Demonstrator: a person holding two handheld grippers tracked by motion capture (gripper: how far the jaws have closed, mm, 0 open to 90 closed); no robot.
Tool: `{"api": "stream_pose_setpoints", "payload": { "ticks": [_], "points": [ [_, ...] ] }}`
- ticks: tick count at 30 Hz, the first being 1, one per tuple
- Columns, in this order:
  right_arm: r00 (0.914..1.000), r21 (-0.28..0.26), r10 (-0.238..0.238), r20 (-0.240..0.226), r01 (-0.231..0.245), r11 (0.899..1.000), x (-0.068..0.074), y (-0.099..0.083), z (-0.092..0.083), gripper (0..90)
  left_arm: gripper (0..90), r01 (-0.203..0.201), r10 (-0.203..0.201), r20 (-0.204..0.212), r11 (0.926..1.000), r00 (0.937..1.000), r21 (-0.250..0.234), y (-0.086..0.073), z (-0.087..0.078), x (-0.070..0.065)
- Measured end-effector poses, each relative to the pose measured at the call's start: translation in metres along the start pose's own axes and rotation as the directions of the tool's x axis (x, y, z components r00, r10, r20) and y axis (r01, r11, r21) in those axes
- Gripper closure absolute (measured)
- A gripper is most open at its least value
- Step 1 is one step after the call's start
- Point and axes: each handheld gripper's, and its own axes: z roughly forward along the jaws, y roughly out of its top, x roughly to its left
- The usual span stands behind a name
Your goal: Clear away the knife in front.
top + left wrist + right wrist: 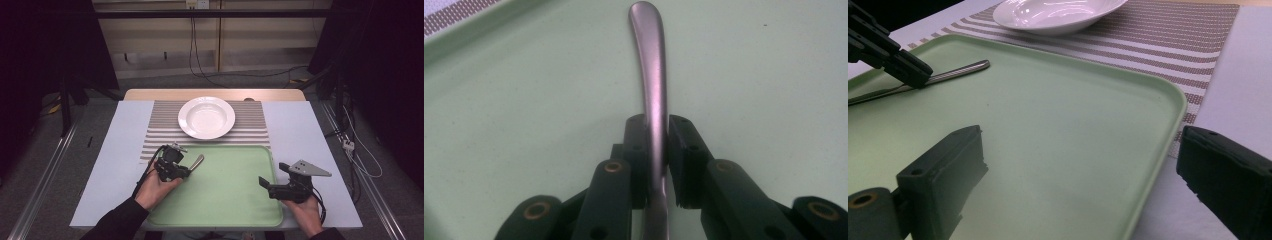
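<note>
A metal utensil handle (196,162) (651,75) (955,70) points out over the left part of the green tray (225,195) (524,100) (1048,125). My left gripper (185,171) (656,130) (913,67) is shut on it partway along the shaft; the utensil's other end is hidden behind the jaws. My right gripper (272,174) (1083,150) stands open at the tray's right edge, one jaw over the tray and the other over the white table, with nothing between them.
A white empty plate (184,119) (1058,12) sits on a striped placemat (160,130) (1173,40) just beyond the tray. The white table (300,125) extends left and right of the mat. Cables trail on the floor past the far edge.
</note>
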Motion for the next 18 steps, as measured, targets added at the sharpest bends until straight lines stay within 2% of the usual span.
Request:
{"api": "stream_pose_setpoints", "payload": {
  "ticks": [5,12,14,16,17,18],
  "points": [
    [1.0000,0.000,-0.002,-0.002,0.002,1.000,0.000,0.000,0.000,5.3,79.4,0.018,-0.018,0.014,0.9998,0.9997,0.004,-0.007,-0.004,-0.002],
    [1.0000,0.002,-0.004,-0.008,0.004,1.000,0.001,0.000,0.000,5.3,79.2,0.007,-0.007,0.022,0.9999,0.9997,0.009,-0.014,-0.008,-0.005],
    [1.0000,0.002,-0.004,-0.008,0.004,1.000,0.001,0.000,0.000,5.3,78.8,-0.026,0.025,0.027,0.9996,0.9993,0.014,-0.016,-0.010,-0.005],
    [0.9999,0.003,-0.006,-0.009,0.006,1.000,0.001,0.000,0.000,5.3,75.7,-0.040,0.040,0.030,0.9991,0.9988,0.012,-0.016,-0.011,-0.004],
    [0.9999,0.004,-0.007,-0.011,0.007,1.000,0.001,0.000,0.001,5.3,67.4,-0.051,0.051,0.024,0.9987,0.9984,0.004,-0.016,-0.011,-0.004],
    [0.9999,0.004,-0.007,-0.011,0.007,1.000,0.001,0.000,0.001,5.3,67.4,-0.059,0.060,0.029,0.9982,0.9978,-0.010,-0.016,-0.012,-0.003]
  ]
}}
